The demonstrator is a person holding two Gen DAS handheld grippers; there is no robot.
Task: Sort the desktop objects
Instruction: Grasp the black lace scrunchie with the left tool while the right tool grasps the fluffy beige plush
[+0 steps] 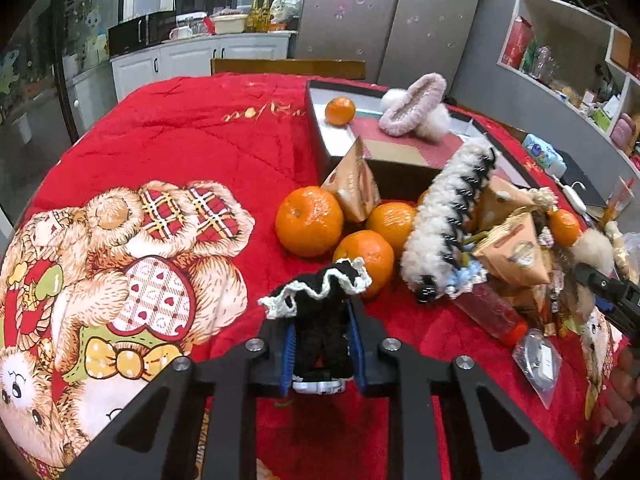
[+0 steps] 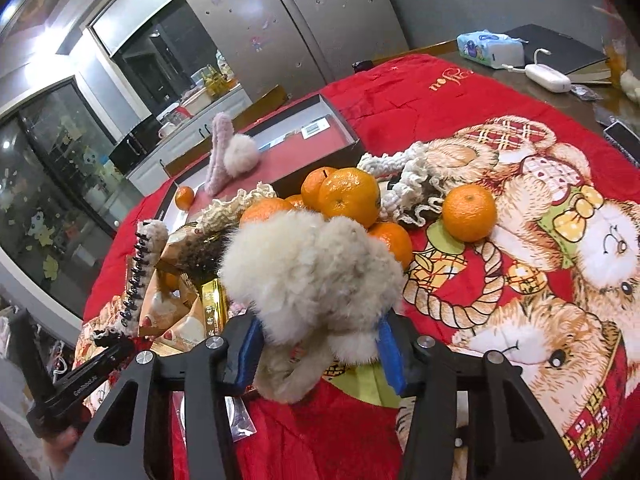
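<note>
My left gripper (image 1: 322,316) is shut on a black crocheted scrunchie (image 1: 320,286) with a white frilled edge, just in front of a heap of tangerines (image 1: 309,221). My right gripper (image 2: 320,332) is shut on a fluffy white pompom hair piece (image 2: 312,268), which fills the space between the blue pads. Behind the heap lies an open dark box (image 1: 316,136) holding one tangerine (image 1: 340,111) and a pink fuzzy hair clip (image 1: 414,104). A white fuzzy claw clip (image 1: 444,224) with black teeth and triangular snack packets (image 1: 352,186) lie among the fruit. A cream scrunchie (image 2: 412,176) lies beside the box (image 2: 344,132).
A red teddy-bear blanket (image 1: 192,132) covers the table. A red tube (image 1: 492,312) and a small plastic bag (image 1: 536,360) lie near the pile. A tissue pack (image 2: 490,49), a white charger (image 2: 547,76) and a black book (image 2: 560,48) sit on the bare table edge. A chair back (image 1: 288,67) stands behind.
</note>
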